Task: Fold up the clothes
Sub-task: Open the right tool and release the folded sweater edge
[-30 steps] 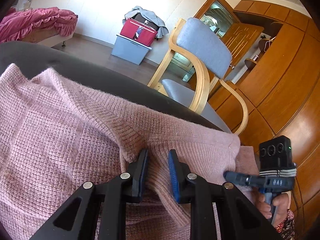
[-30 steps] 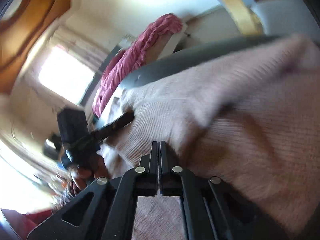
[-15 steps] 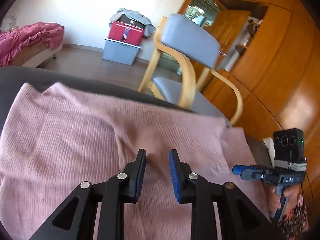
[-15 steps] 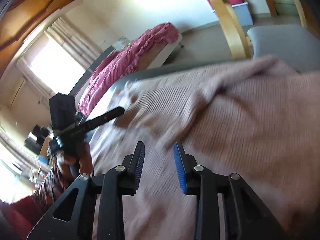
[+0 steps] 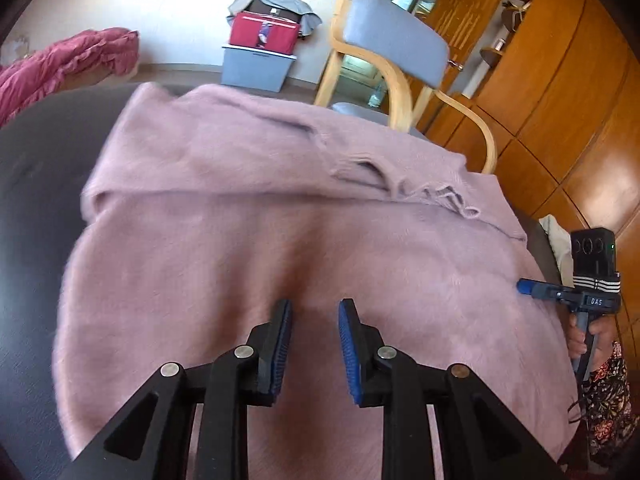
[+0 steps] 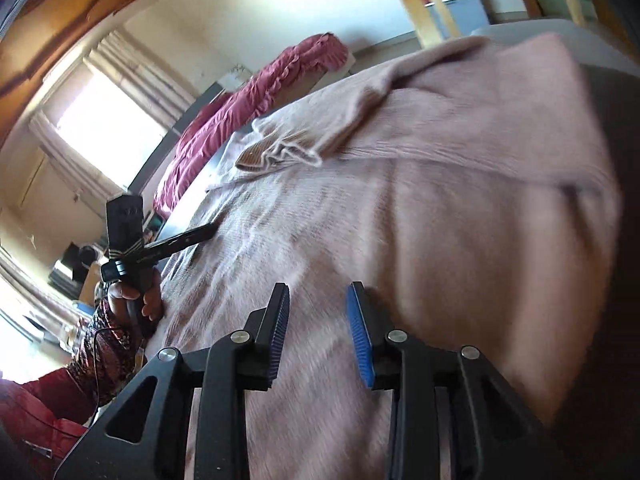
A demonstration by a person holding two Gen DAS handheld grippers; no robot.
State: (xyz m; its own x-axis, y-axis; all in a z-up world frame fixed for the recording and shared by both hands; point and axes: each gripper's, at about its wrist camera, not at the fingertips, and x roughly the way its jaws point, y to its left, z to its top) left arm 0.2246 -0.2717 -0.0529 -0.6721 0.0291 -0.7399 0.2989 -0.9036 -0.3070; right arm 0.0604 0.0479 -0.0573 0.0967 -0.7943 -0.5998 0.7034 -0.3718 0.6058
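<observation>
Pink sweater [image 5: 280,248] lies spread on the dark table [image 5: 36,184], with its far part doubled over toward us: a fold edge runs across the middle and a ribbed cuff [image 5: 460,204] sits on top near the right side. In the right wrist view the same flap and crumpled cuff [image 6: 288,152] show up at the far end.

Changes: a second ago the right gripper [image 6: 318,328] was clamped shut with knit bunched at its tips and the left gripper [image 5: 314,340] had cloth rucked up between its fingers. Half a second ago both were already apart. Now both claws are parted to a moderate gap, nothing between the pads, and both hover above flat fabric. Cameras have also pulled back and up, so more of the sweater and table is in frame. The cloth under the claws looks smoother than before, though motion blur hides fine detail.

Meaning for the task: reads as a release after laying one fold down. The sweater is partly folded, not a compact bundle; a wide single layer faces the person. More folds are likely needed, though which edge comes next can't be told.

Background: chair [image 5: 396,40] past the table.
</observation>
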